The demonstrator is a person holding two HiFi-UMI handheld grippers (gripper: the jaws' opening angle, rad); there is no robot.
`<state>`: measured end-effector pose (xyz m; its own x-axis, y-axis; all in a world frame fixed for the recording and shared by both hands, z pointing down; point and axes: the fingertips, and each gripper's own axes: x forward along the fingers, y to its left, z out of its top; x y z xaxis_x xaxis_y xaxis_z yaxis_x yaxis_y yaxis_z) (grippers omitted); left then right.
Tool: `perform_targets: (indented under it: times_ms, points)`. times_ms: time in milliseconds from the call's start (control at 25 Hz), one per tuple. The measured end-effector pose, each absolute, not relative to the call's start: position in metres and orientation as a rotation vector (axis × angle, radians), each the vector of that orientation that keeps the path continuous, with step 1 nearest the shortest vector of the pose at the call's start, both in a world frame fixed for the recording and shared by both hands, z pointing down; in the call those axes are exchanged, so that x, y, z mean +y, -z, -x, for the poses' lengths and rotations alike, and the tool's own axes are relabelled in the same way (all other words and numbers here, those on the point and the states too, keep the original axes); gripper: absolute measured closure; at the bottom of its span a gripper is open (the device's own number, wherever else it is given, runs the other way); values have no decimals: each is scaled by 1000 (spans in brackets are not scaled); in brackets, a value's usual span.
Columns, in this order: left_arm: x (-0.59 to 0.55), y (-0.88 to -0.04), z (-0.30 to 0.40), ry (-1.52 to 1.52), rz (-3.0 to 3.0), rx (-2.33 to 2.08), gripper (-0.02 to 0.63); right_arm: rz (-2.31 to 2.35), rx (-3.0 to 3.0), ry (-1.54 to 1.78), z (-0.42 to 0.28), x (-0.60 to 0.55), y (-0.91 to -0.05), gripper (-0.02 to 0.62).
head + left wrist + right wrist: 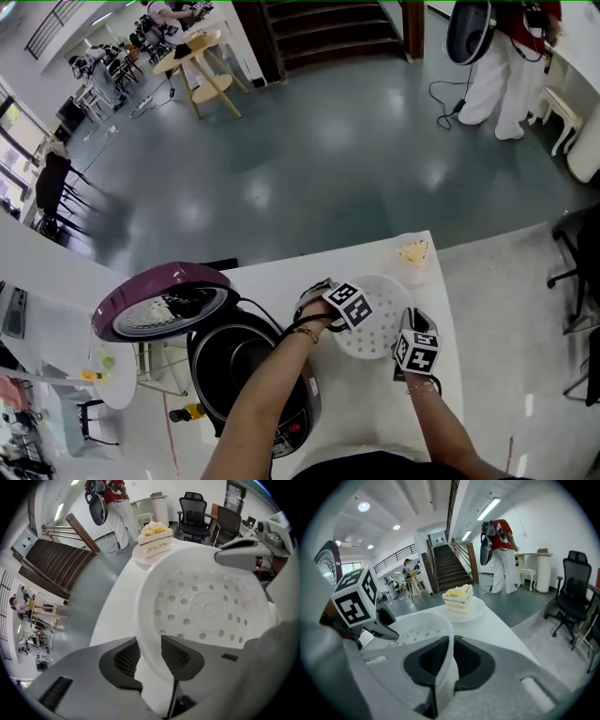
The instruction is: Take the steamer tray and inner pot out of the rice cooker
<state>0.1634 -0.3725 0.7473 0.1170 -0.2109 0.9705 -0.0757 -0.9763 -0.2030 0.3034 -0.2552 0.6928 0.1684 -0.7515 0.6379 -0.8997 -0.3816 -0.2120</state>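
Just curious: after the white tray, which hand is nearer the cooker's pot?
Probably left: the left gripper grips the steamer tray at its rim nearest the inner pot; the right gripper holds the far rim.

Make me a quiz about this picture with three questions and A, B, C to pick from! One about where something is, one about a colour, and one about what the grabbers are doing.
1. Where is the white round plastic steamer tray with holes?
A. Inside the rice cooker
B. Out of the black and silver rice cooker, over the white table
C. On the floor

2. What colour is the outside of the rice cooker's round lid?
A. Green
B. Purple
C. Yellow

3. What are the left gripper and the right gripper doing?
A. Both clamp the tray's rim
B. Both hang empty
C. Both press the lid shut

Answers:
1 B: the head view shows the tray to the right of the cooker.
2 B: the raised lid's shell is purple.
3 A: each gripper view shows the white rim between the pads.
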Motion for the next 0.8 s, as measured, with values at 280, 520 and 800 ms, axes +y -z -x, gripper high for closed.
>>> perform_targets:
  times_ms: [280,520,800]
  points:
    - [-389,-729,-159,1931,2328,454,402,-2236,-1571,-987,-301,-256,-693,571]
    - [-396,-632,-184,1587,2699,710,255,-2253,-1558,-1026,-304,-260,-702,571]
    - [-266,-436,-178,473,3010,631,261,-2274,-1555,-1049,-292,-274,-692,572]
